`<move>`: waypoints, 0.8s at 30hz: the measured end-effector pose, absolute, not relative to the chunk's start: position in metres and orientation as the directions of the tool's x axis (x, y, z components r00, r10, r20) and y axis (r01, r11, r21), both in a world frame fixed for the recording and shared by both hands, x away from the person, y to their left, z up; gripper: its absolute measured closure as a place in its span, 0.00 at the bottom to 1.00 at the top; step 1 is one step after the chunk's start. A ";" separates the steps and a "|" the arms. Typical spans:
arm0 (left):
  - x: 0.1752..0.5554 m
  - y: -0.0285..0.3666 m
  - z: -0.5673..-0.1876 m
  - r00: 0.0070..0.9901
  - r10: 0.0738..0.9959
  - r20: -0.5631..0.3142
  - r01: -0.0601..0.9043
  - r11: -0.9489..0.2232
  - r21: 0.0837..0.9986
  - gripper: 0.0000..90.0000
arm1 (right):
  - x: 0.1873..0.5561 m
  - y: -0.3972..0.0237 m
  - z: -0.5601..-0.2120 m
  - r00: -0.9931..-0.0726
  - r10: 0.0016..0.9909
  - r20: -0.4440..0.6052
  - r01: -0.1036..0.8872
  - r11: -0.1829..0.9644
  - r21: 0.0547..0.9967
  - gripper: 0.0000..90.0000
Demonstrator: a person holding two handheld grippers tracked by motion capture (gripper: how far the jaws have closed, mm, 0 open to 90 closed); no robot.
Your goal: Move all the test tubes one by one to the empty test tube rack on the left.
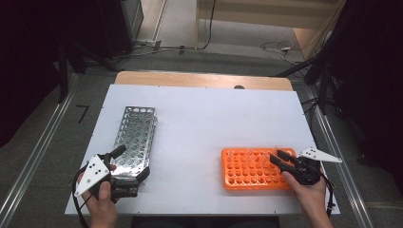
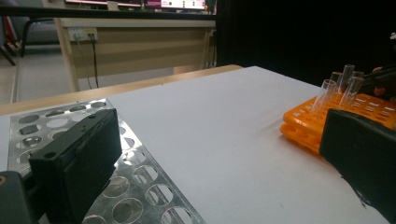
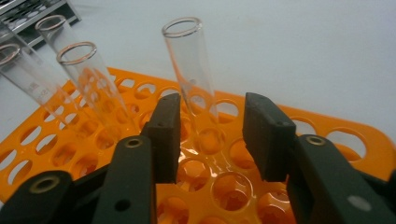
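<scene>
From the right gripper view I see my right gripper point(image 3: 212, 140) straddling one glass tube point(image 3: 191, 79) standing in the orange rack point(image 3: 327, 128), a gap visible at each pad, so nothing is clamped. The high view places that rack point(image 1: 237, 183) near the tabletop's right front corner. My left gripper point(image 1: 124, 164) at the left front corner spans the steel rack point(image 1: 135, 130); its pads look clear, open. The white tabletop point(image 1: 199, 118) lies beyond; tubes in the high view are barely discernible.
</scene>
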State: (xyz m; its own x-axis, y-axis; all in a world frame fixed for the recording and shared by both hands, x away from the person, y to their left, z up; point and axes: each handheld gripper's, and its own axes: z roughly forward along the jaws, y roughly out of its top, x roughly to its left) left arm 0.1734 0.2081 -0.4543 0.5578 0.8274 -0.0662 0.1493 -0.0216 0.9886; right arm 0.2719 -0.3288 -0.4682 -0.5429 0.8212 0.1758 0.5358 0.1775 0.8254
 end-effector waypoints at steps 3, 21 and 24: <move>0.173 0.208 -0.455 0.564 0.823 -0.062 0.153 -0.030 0.988 0.00 | 0.274 -0.324 -0.470 -0.558 0.814 0.161 0.536 0.206 0.819 0.69; 0.175 0.191 -0.449 0.584 0.810 -0.044 0.165 -0.065 0.984 0.00 | 0.271 -0.310 -0.471 -0.513 0.856 0.056 0.527 0.264 0.808 0.82; 0.176 0.190 -0.448 0.595 0.802 -0.043 0.163 -0.069 0.984 0.00 | 0.271 -0.310 -0.470 -0.504 0.861 0.067 0.543 0.256 0.800 0.83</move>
State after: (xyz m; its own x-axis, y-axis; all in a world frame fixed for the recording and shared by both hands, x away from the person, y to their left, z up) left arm 0.1755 0.1896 -0.4482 0.5953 0.8024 -0.0426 0.1631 -0.0687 0.9842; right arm 0.2710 -0.3101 -0.4696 -0.5044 0.8609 0.0670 0.5426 0.2556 0.8002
